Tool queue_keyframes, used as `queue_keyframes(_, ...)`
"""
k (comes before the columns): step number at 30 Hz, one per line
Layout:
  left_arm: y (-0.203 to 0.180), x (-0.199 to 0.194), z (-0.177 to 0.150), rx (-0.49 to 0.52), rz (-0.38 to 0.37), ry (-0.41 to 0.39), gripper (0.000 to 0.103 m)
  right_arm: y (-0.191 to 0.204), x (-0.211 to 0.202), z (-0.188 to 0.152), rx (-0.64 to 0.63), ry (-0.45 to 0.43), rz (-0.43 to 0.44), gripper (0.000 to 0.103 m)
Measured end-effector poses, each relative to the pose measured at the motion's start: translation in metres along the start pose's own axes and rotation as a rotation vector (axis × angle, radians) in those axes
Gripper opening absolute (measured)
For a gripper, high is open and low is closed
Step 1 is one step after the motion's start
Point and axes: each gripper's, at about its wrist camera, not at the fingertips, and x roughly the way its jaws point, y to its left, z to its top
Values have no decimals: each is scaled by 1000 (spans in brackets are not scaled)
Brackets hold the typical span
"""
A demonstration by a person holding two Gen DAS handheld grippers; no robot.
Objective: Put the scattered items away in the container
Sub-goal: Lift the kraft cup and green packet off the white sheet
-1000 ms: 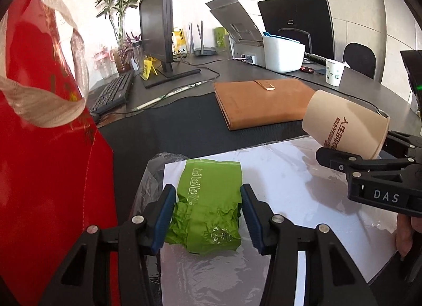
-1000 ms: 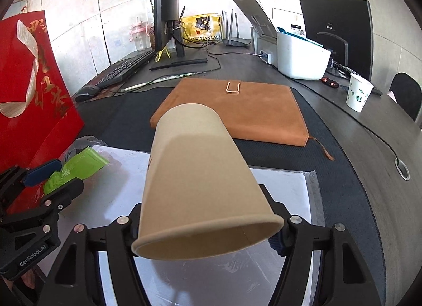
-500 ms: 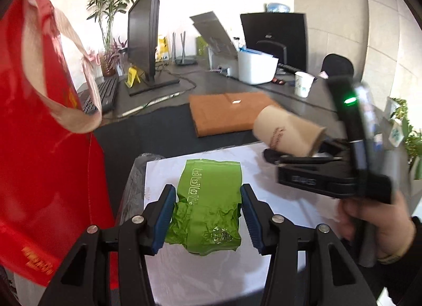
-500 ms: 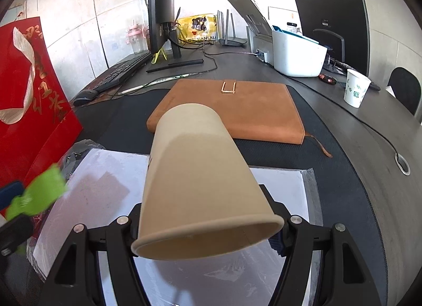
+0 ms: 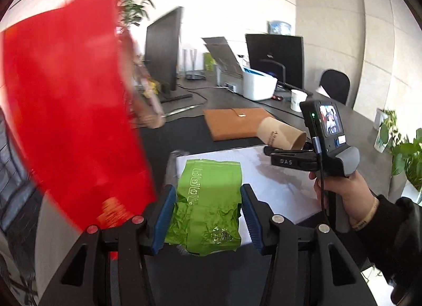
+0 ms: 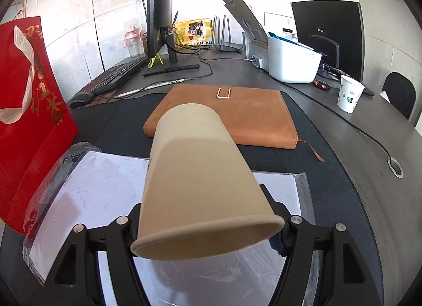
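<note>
My left gripper (image 5: pixel 208 211) is shut on a green foil packet (image 5: pixel 208 200) and holds it up in the air beside the red gift bag (image 5: pixel 66 110), which fills the left of the left wrist view, blurred. My right gripper (image 6: pixel 205 216) is shut on a tan paper cup (image 6: pixel 195 174), held on its side above the white sheet (image 6: pixel 100 187). The cup (image 5: pixel 281 135) and the right gripper (image 5: pixel 284 157) also show in the left wrist view. The red bag (image 6: pixel 29 121) stands at the left edge of the desk.
A brown leather folder (image 6: pixel 224 118) lies behind the white sheet. Further back are a monitor (image 6: pixel 158 15), keyboard (image 6: pixel 118 76), white bin (image 6: pixel 292 63), printed paper cup (image 6: pixel 349 93) and cables. A potted plant (image 5: pixel 406 158) stands at the right.
My left gripper has lifted the green packet up and back, close to the red bag. The right gripper with the cup has stayed nearly still above the white sheet.
</note>
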Motion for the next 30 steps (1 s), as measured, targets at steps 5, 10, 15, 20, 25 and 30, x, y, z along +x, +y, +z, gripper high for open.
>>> queue_keyframes(5,36,-38,-25,-56,51,-12,54,1,-1,0,-4,-5,-2,74)
queue_keyframes(10,64,-59,-45,-112,62,-2,54,3,-15,-2,-16,-67,-17,74)
queue_keyframes(15,84,-71,-57,-116,64,-1,54,15,-40,-12,-15,-34,-6,74)
queue_keyframes(20,97,-78,-65,-132,53,-10,54,32,-99,-23,-26,-77,23,74)
queue_keyframes(25,102,-84,-69,-136,33,-23,54,61,-150,-44,-28,-66,114,74)
queue_keyframes(30,106,-91,-73,-140,25,-31,54,99,-166,-70,-83,-25,169,74)
